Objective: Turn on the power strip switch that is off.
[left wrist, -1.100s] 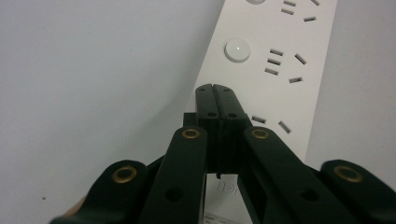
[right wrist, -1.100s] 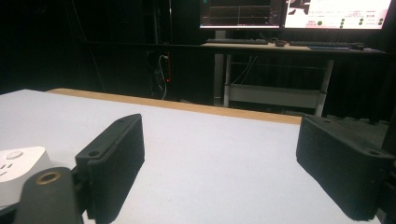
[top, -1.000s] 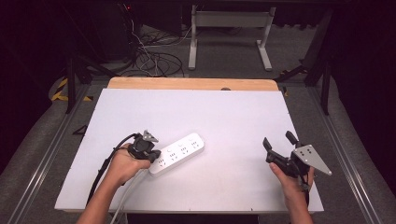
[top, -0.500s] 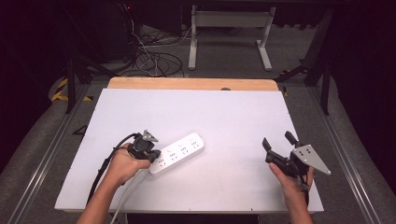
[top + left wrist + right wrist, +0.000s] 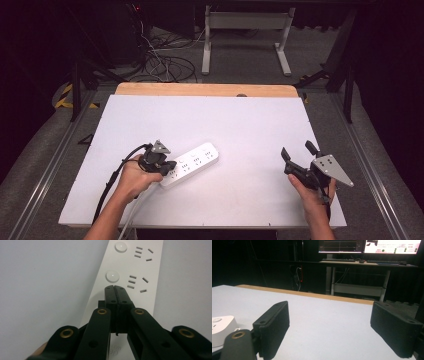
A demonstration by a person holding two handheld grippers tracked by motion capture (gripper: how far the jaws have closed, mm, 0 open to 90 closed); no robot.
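Both grippers are black. The left gripper (image 5: 115,288) has brass-ringed pivots and a black cable. The right gripper (image 5: 298,156) carries a grey three-cornered plate, seemingly dotted with small holes.

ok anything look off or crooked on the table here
Only mildly: the white power strip lies at a slant across the white table rather than square to its edges. The left gripper is closed, its fingers pressed together right over the strip's near end. No damage or spill shows.
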